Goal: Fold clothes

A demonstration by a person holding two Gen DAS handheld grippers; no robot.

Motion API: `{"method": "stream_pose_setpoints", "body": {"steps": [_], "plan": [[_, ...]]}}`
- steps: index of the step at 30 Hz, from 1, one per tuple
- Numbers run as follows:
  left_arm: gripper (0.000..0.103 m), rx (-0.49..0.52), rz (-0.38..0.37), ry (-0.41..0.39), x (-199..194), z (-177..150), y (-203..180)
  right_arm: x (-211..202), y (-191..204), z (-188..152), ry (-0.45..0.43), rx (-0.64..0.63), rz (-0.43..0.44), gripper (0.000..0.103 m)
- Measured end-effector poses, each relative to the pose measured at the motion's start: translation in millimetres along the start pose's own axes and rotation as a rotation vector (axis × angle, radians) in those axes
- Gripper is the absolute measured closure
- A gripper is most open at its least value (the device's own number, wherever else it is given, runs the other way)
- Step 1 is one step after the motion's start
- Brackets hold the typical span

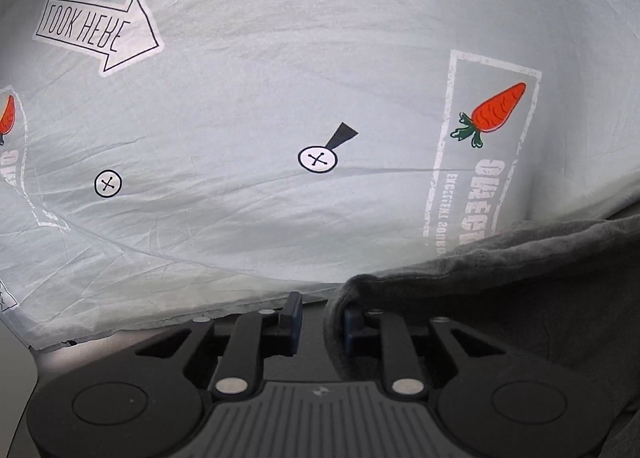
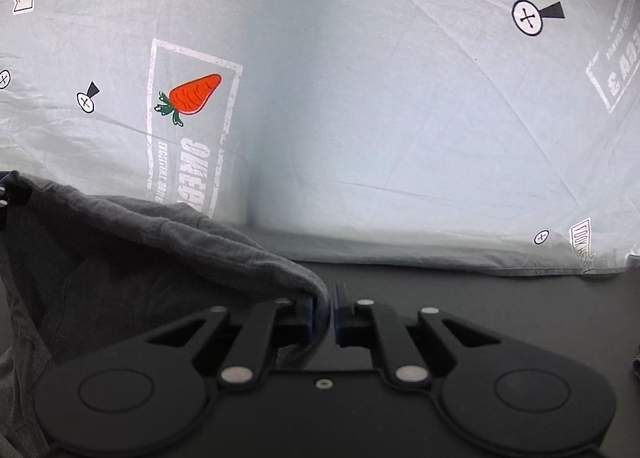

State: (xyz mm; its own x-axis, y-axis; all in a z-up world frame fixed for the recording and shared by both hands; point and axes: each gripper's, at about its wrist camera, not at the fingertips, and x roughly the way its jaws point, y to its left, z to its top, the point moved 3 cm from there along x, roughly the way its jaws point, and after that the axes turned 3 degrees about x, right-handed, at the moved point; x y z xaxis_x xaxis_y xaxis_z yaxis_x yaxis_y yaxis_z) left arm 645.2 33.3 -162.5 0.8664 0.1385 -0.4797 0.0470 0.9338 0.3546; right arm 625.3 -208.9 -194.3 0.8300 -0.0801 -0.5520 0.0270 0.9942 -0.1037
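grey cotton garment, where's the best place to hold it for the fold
Grip the dark grey cotton garment at its rolled top edge, one corner per gripper, coming in from the near side. The left gripper and right gripper each pinch an end of that edge, which spans between them.

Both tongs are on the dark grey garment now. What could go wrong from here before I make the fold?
1. The left tongs catch only the rolled edge of the dark grey knit garment, so the fabric could slip out when pulled.
2. The right tongs likewise pinch a thin bit of hem; uneven tension between the two may skew the fold.
3. The pale printed sheet with carrot motifs lies close behind, so a forward sweep could snag or drag it.
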Motion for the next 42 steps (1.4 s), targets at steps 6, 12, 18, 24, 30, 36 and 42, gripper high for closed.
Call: {"method": "stream_pose_setpoints", "body": {"steps": [6, 12, 18, 24, 30, 36, 42], "plan": [[0.074, 0.007, 0.018, -0.099, -94.4, 7.2, 17.8, -82.5, -21.4, -13.8, -0.088, -0.001, -0.049, 0.094], [0.073, 0.014, 0.028, -0.124, -172.1, -10.2, 16.9, -135.2, -23.5, -44.5, -0.098, -0.064, -0.085, 0.092], [0.073, 0.047, 0.026, -0.097, -217.0, -53.6, 8.6, -175.6, -16.9, -97.4, -0.054, -0.129, -0.099, 0.092], [0.073, 0.104, -0.001, 0.023, -225.9, -122.2, -4.1, -181.5, 9.1, -153.9, 0.011, -0.267, -0.107, 0.091], [0.064, 0.177, -0.099, 0.227, -209.2, -192.6, -18.7, -166.0, 11.3, -184.2, 0.161, -0.276, -0.053, 0.076], [0.03, 0.064, -0.101, 0.222, -230.9, -192.1, 19.7, -193.7, -11.1, -166.4, 0.186, -0.144, 0.011, 0.041], [0.032, -0.052, -0.076, 0.063, -256.9, -149.9, 52.8, -210.6, -25.9, -146.9, 0.173, -0.011, 0.031, 0.019]]}}
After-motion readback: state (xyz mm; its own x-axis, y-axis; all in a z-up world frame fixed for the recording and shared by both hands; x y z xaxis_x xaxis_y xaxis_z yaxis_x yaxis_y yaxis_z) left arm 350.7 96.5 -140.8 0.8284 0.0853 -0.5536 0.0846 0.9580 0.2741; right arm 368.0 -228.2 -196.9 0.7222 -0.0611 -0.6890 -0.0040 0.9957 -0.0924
